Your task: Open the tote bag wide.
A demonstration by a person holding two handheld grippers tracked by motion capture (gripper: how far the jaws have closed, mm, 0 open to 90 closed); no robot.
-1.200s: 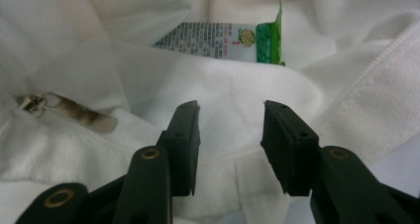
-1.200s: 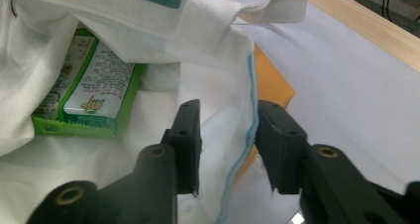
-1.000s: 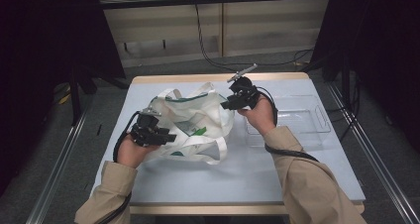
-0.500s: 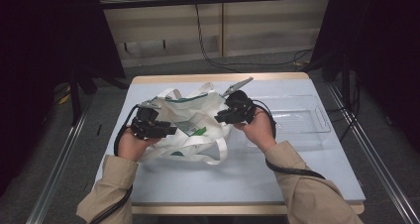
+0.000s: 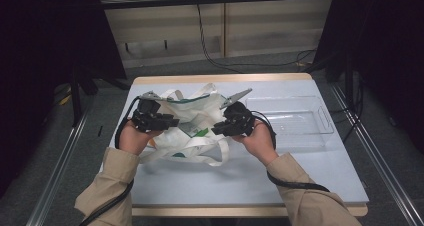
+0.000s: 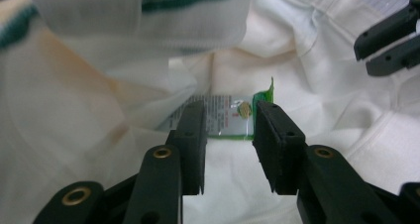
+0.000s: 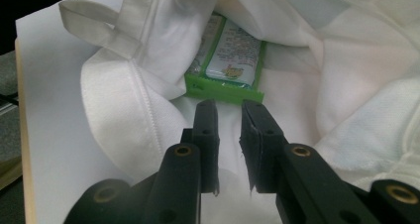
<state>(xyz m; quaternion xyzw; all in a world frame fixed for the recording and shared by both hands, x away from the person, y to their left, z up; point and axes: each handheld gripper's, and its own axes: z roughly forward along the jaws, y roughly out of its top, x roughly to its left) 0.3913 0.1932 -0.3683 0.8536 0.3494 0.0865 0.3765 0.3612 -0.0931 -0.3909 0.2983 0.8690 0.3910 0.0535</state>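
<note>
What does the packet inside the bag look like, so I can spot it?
Start at the white cloth bag lying left of the clear tray on the table. Look into its open mouth, between both grippers. There lies a flat packet with a bright green rim and a printed silvery face, the only green-edged, hard-cornered thing among the white folds.
</note>
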